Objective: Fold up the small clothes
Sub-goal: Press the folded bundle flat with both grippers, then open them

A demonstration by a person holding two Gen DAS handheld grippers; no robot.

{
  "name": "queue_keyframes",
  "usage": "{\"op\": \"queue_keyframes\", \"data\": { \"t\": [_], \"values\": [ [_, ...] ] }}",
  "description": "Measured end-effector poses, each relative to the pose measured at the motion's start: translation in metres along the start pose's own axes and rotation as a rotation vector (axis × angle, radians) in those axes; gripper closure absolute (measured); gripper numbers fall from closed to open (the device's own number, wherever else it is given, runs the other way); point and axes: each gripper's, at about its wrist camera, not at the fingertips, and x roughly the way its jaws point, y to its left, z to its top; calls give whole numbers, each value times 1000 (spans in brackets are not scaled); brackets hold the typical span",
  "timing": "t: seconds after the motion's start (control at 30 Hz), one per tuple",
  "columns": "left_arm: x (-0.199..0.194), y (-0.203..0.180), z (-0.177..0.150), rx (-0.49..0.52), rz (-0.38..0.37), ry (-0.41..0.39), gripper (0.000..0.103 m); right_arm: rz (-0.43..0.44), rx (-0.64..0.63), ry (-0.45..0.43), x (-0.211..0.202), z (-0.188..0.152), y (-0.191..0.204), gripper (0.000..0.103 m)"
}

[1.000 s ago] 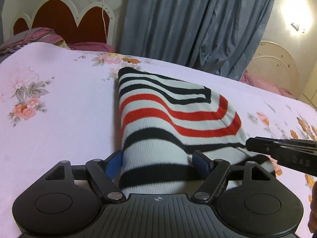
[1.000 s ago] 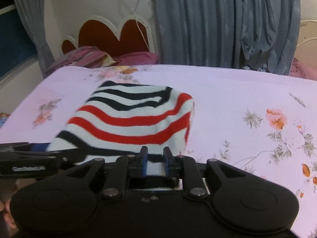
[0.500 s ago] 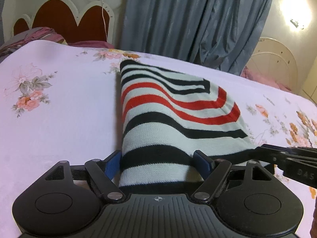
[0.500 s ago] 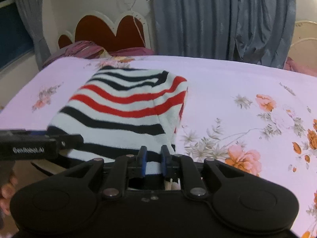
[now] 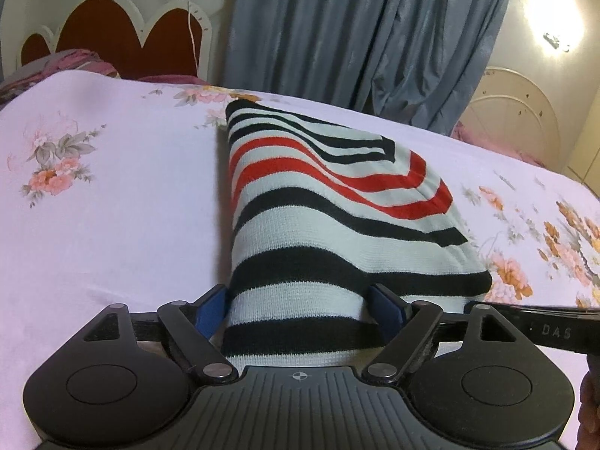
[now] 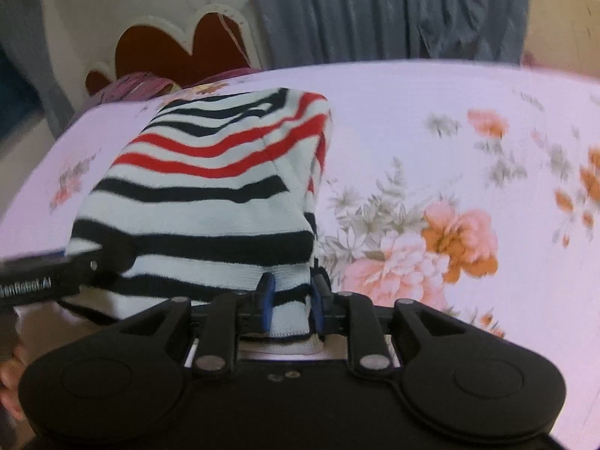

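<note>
Risk: striped knit garment (image 5: 318,225) unfolds, lower centre | left gripper (image 5: 300,309) jaws just widening around hem | right gripper (image 6: 288,300) jaws easing apart, barely pinching edge

White letters "DAS" show on the right tool (image 5: 540,328) at the picture's edge; blurred print on the left tool (image 6: 45,281) reads roughly "GenRobot.AI".
</note>
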Motion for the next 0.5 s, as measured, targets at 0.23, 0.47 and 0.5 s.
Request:
{"op": "queue_keyframes", "data": {
  "t": [0.23,0.47,0.5],
  "values": [
    [3,0,5,-9,43,42,0,23,51,27,1,1,-7,82],
    [5,-8,9,-25,105,88,0,-74,22,28,1,5,-5,46],
    [3,-11,9,-14,124,87,0,-65,38,29,-1,5,-7,45]
  ]
}}
